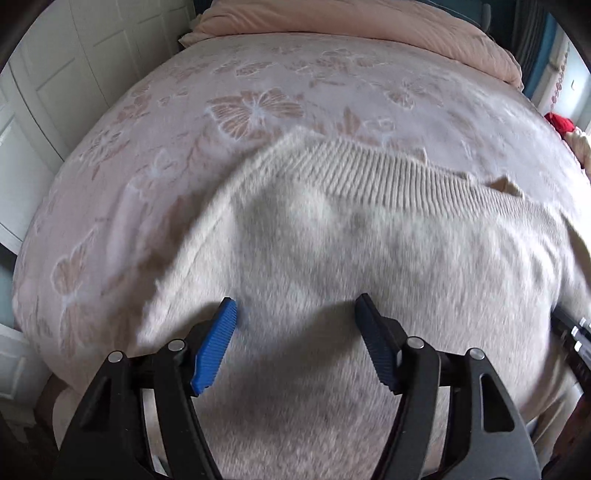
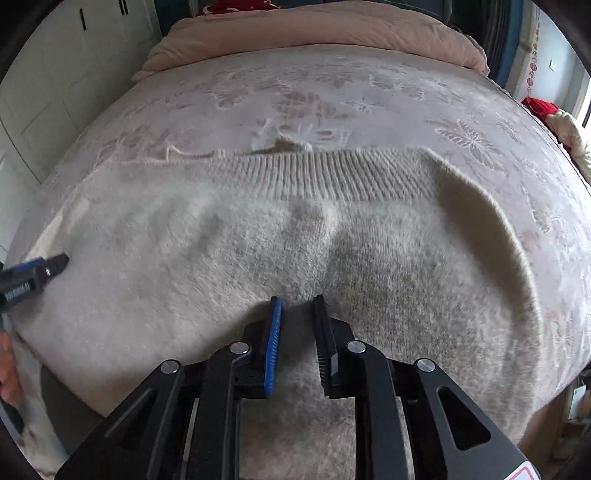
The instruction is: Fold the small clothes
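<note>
Sweater (image 2: pixel 295 236) lies flat on the bed (image 2: pixel 332 92), its long axis running side to side across both views, ribbed hem (image 2: pixel 317 177) on the far edge toward the pink duvet (image 2: pixel 314 33). Everything here is placed rel. to that hem.

Your right tool (image 2: pixel 297 301) sits on the near side of the hem, approx. mid-width of the sweater, pointing steeply down. Its jaws are nearly together w/ only a slim gap, fuzzy knit under the tips; whether a pinch of fabric is caught between them you can't tell from here.

Your left tool (image 1: pixel 295 306) is also on the near side of the hem, toward the sweater's left end, and is spread wide w/ nothing between the pads, hovering at the knit. In the right wrist view its tip (image 2: pixel 55 262) shows near the left edge.

So: both tools sit along the sweater's long axis, the right central, the left outboard. A fold toward the hem prob. needs both gripping on the same near line.
</note>
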Demonstrator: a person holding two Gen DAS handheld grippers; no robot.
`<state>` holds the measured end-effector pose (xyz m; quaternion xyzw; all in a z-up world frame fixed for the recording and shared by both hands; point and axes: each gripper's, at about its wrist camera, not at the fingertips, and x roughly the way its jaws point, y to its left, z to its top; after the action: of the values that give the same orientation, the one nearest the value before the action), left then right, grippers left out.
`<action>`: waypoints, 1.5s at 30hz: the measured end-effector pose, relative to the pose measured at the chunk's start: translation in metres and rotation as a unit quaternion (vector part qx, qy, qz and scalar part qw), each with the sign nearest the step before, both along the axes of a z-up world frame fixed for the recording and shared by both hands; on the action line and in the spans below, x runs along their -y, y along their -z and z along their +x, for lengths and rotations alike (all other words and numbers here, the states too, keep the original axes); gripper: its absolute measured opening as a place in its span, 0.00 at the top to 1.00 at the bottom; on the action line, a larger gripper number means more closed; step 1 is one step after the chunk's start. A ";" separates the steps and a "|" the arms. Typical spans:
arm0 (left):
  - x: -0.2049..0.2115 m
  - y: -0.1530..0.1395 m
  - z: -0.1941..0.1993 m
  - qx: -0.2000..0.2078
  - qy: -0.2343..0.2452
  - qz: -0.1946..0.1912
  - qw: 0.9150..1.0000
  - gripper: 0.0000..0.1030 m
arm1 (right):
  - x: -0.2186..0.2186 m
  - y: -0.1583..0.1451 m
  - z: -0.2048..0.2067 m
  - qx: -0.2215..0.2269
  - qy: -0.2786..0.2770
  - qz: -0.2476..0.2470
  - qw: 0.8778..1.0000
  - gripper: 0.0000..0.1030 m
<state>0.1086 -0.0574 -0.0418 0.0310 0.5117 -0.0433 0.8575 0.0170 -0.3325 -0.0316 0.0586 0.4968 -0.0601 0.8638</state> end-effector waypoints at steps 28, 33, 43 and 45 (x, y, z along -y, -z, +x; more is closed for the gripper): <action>-0.122 0.024 -0.053 -0.077 -0.241 -0.270 0.929 0.36 | -0.088 0.023 0.088 -0.040 -0.066 0.071 0.995 0.83; -0.110 -0.018 -0.049 -0.044 -0.198 -0.288 0.936 0.76 | -0.088 0.028 0.084 -0.030 -0.070 0.072 0.995 0.83; 0.051 -0.142 -0.064 0.049 0.068 -0.276 0.958 0.81 | -0.018 -0.010 0.045 0.021 -0.009 0.195 0.981 0.82; 0.092 -0.143 -0.071 0.043 0.112 -0.264 0.957 0.81 | 0.012 -0.020 0.024 0.035 0.014 0.207 0.978 0.81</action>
<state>0.0375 -0.1496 0.1014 -0.1377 0.4379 -0.2713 0.8460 0.0409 -0.3445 -0.0118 0.2450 0.4671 0.0340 0.8489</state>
